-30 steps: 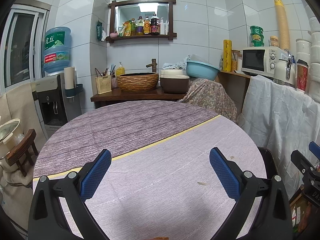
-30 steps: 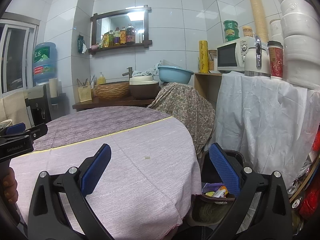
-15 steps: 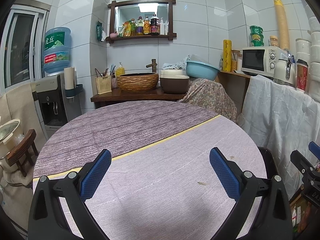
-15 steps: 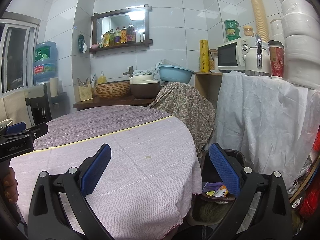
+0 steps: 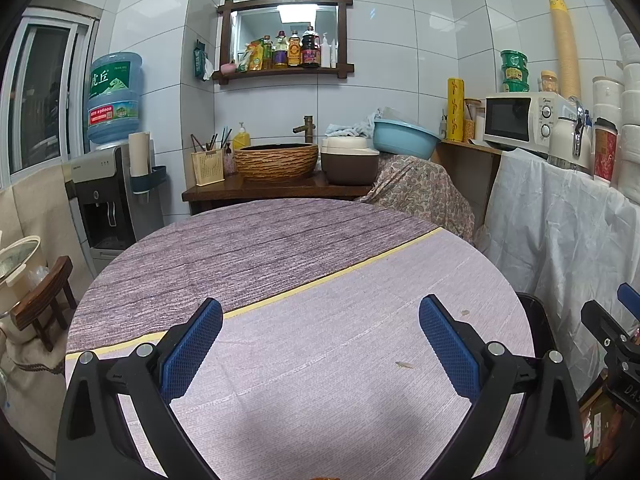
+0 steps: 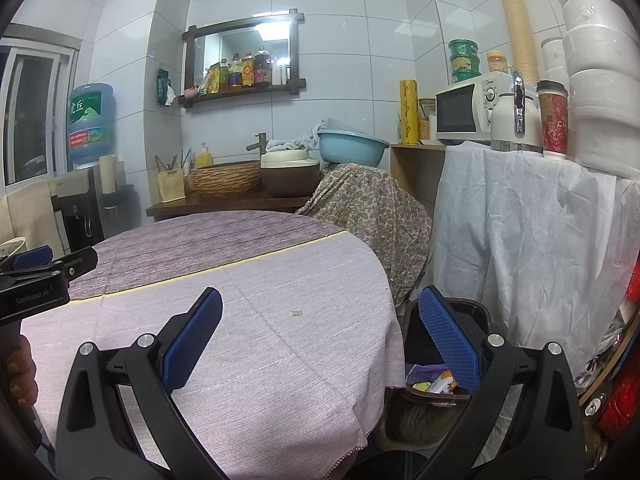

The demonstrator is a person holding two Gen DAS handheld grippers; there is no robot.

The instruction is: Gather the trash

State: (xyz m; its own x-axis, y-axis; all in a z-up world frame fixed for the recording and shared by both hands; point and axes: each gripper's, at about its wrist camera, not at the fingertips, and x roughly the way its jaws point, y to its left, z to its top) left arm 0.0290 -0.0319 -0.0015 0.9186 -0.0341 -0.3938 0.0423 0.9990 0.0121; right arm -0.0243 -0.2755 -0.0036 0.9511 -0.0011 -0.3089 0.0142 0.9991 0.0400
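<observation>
A round table [image 5: 304, 392] with a purple cloth fills the left wrist view. My left gripper [image 5: 320, 344] hovers over it, open and empty. Two small scraps lie on the cloth: one [image 5: 404, 365] near the right blue pad, another [image 5: 465, 312] by the table's right edge. My right gripper [image 6: 320, 344] is open and empty at the table's right edge, above a dark trash bin [image 6: 472, 312]. Wrappers [image 6: 434, 380] lie inside the bin. A small crumb [image 6: 295, 313] rests on the table [image 6: 248, 320] in the right wrist view.
A white-draped counter [image 6: 520, 232] with a microwave [image 6: 464, 114] stands right of the bin. A patterned cloth [image 6: 372, 216] covers something behind the table. A wooden sink counter [image 5: 276, 188] and water dispenser [image 5: 104, 196] stand at the back. A hand [image 6: 20, 376] holds the left gripper's handle.
The right gripper has drifted slightly, so the crumb sits a little lower in its view. The left gripper has barely moved. Both stay open.
</observation>
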